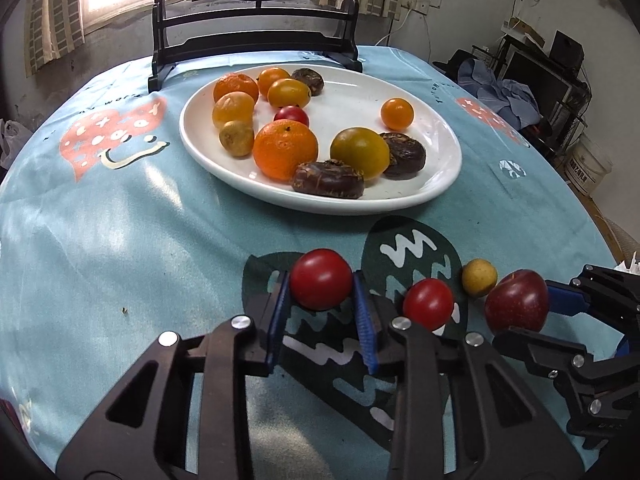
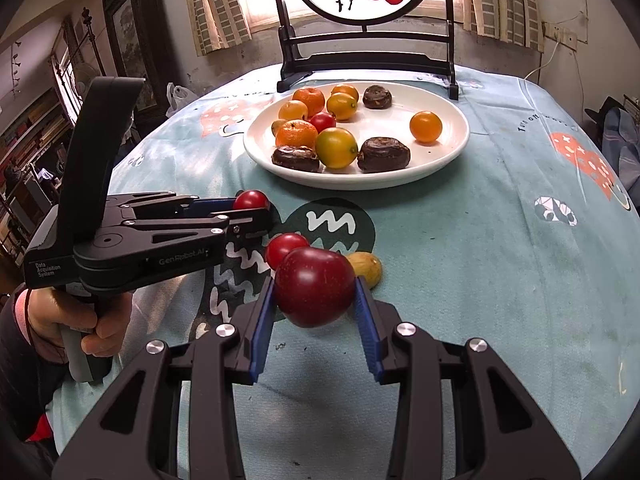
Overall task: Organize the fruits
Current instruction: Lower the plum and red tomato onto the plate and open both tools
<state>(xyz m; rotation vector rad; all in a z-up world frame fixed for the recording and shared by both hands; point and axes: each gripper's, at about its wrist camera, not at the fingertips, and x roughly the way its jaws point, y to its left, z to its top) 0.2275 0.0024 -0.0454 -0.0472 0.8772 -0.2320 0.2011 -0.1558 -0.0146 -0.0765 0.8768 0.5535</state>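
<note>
The left gripper (image 1: 321, 286) grasps a glossy red tomato (image 1: 320, 285) between its blue pads, near the table's front. The right gripper (image 2: 315, 292) clamps a dark red plum (image 2: 314, 286), speckled and shiny. A second tomato (image 1: 428, 303) and a small yellow fruit (image 1: 479, 277) lie between them on the cloth (image 1: 120, 240). Farther back, a white plate (image 1: 432, 120) carries oranges, yellow fruits and dark brown ones.

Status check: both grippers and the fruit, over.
Left gripper shut on red tomato. Right gripper shut on dark plum. Second tomato, small yellow fruit loose on cloth. Plate path open.
</note>
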